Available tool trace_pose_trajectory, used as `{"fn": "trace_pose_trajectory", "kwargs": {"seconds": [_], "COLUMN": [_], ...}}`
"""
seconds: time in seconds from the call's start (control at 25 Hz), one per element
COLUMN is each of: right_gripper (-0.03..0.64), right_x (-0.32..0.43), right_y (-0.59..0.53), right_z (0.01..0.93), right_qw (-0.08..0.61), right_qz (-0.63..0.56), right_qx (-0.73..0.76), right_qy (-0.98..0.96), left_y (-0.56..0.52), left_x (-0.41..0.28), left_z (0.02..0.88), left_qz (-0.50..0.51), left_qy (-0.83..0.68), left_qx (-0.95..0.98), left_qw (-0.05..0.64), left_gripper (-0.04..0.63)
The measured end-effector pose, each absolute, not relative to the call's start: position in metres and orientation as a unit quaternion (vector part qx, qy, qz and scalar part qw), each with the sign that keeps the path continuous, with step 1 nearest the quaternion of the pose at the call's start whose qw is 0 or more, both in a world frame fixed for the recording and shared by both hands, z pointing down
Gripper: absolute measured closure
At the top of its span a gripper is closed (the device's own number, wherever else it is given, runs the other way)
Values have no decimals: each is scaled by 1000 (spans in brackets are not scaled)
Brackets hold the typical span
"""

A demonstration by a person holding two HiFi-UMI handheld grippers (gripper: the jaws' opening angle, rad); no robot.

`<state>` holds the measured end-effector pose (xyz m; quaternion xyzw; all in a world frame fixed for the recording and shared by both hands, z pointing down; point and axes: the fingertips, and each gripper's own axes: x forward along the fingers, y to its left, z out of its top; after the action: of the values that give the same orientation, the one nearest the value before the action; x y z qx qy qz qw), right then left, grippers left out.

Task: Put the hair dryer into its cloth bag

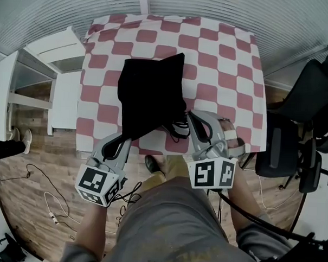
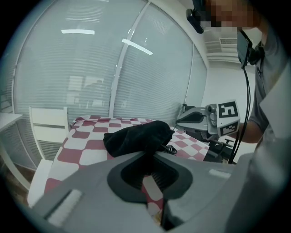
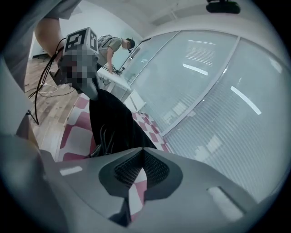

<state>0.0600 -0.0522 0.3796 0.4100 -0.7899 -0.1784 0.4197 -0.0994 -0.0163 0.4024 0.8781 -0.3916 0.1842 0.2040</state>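
Observation:
A black cloth bag (image 1: 152,92) lies on the pink-and-white checked table (image 1: 221,59), bulging. The hair dryer itself is hidden; only its black cord (image 1: 178,129) spills out at the bag's near edge. My left gripper (image 1: 128,136) is shut on the bag's near left edge, and the left gripper view shows black cloth (image 2: 138,136) running into its closed tips (image 2: 148,154). On the bag's near right edge my right gripper (image 1: 189,116) is also shut. In the right gripper view the cloth (image 3: 111,123) reaches the closed tips (image 3: 142,151), with the cord (image 3: 102,139) beside.
A white chair (image 1: 53,58) stands left of the table and black office chairs (image 1: 306,107) stand right of it. Cables (image 1: 47,198) lie on the wooden floor near my legs. Window blinds run behind the table. A person (image 3: 113,48) bends over a desk far off.

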Motion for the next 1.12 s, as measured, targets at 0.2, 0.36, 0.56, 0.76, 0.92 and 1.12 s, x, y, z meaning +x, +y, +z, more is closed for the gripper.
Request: {"fn": "trace_pose_trajectory", "kwargs": {"seconds": [0.2, 0.36, 0.56, 0.76, 0.92, 1.12], "right_gripper": [588, 589, 589, 574, 437, 445], "right_x": [72, 62, 52, 66, 63, 51], "right_y": [-31, -10, 19, 18, 7, -13], "right_z": [395, 397, 405, 415, 435, 445], "right_qw": [433, 409, 397, 386, 400, 382], "right_qz": [-171, -143, -127, -74, -49, -52], "right_qx": [383, 361, 320, 351, 362, 394], "right_qy": [-798, -826, -851, -850, -841, -835], "left_y": [-6, -4, 0, 4, 3, 3], "left_x": [-89, -94, -96, -97, -98, -96], "left_z": [411, 413, 419, 424, 421, 417], "left_qz": [197, 195, 202, 210, 208, 210], "left_qy": [-377, -380, -378, -374, -377, -382], "left_qx": [884, 880, 878, 878, 877, 875], "left_qw": [196, 206, 212, 213, 211, 212], "left_gripper": [584, 583, 583, 583, 583, 583]}}
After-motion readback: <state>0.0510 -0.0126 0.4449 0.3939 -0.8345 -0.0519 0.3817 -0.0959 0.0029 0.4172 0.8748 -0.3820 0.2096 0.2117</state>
